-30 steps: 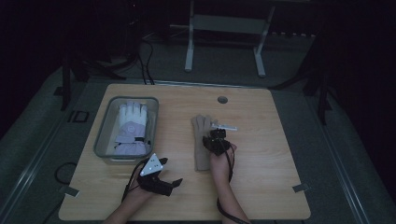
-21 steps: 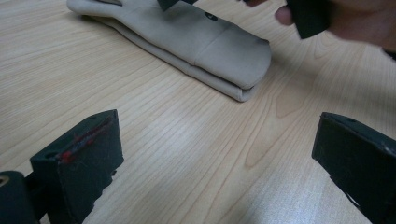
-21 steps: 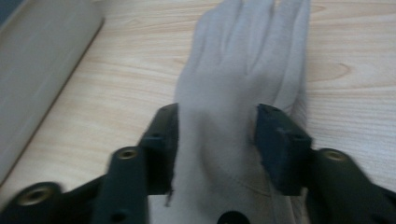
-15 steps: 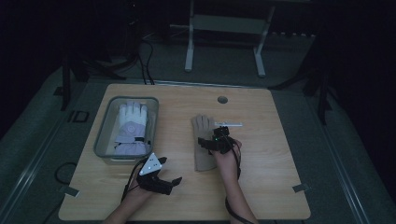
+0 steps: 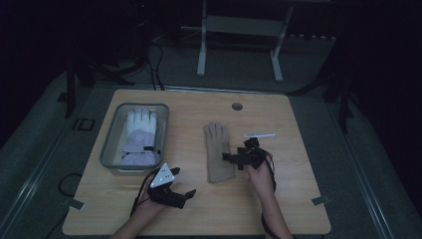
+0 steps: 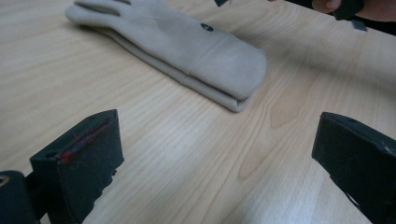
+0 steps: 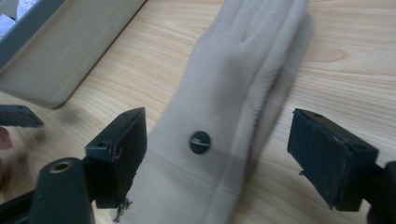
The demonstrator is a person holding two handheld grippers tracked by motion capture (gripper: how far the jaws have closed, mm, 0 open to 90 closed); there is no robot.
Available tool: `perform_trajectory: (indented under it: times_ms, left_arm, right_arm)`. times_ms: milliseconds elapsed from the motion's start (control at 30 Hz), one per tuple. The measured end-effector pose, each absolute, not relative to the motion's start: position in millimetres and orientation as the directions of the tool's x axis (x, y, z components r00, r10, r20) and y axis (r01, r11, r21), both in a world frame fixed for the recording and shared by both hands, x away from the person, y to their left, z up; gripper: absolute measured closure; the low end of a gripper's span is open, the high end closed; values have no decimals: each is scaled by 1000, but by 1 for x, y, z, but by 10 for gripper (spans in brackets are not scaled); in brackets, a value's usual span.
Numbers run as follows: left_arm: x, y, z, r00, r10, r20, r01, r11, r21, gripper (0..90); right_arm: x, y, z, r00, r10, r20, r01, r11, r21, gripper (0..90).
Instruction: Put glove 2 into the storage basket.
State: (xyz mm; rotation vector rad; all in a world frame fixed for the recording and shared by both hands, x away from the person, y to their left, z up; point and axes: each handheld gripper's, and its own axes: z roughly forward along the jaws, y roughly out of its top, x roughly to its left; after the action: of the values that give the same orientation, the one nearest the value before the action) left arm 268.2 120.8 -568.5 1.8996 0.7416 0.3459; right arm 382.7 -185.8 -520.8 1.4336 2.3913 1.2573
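Right gripper (image 7: 215, 154), jaws apart, straddles beige glove (image 7: 233, 93) on table (image 7: 355, 56)

A beige glove (image 7: 233, 116) lies flat on the desk (image 5: 298, 119), fingers pointing away, a small dark round tag (image 7: 200, 142) near its cuff. It sits between the right jaws, perhaps just below them. Ahead of the left jaws, it lies well clear.

I'm looking at a dim lab or recording studio: a lone wooden table (image 5: 298, 199) standing on grey flooring, cables (image 5: 154, 59) trailing, a white metal stand (image 5: 239, 30) behind.
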Motion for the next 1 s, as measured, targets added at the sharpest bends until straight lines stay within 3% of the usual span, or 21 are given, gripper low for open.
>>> perform_trajectory:
  times_ms: [167,400,533,767,867,1000]
  left_arm:
    - [272,115,-562,775,626,-90,329,-277,903,20]
    - [283,107,-557,786,605,-126,371,-299,879,21]
    - [290,95,-555,796,597,-100,378,-363,852,22]
    - [298,72,-549,856,517,-24,307,-470,828,68]
    - [302,63,-548,867,498,0,291,-506,812,138]
    - [309,48,-550,880,473,36,269,-560,784,138]
  right_arm:
    - [382,-189,-522,-592,739,322,685,250,684,114]
    - [391,-188,-516,-604,745,281,669,283,688,173]
    - [401,-186,-514,-609,747,266,665,299,684,231]
    - [418,-181,-513,-587,763,272,672,271,689,241]
    - [425,-176,-514,-580,766,276,681,270,681,240]
    - [435,-167,-518,-569,771,285,694,265,669,239]
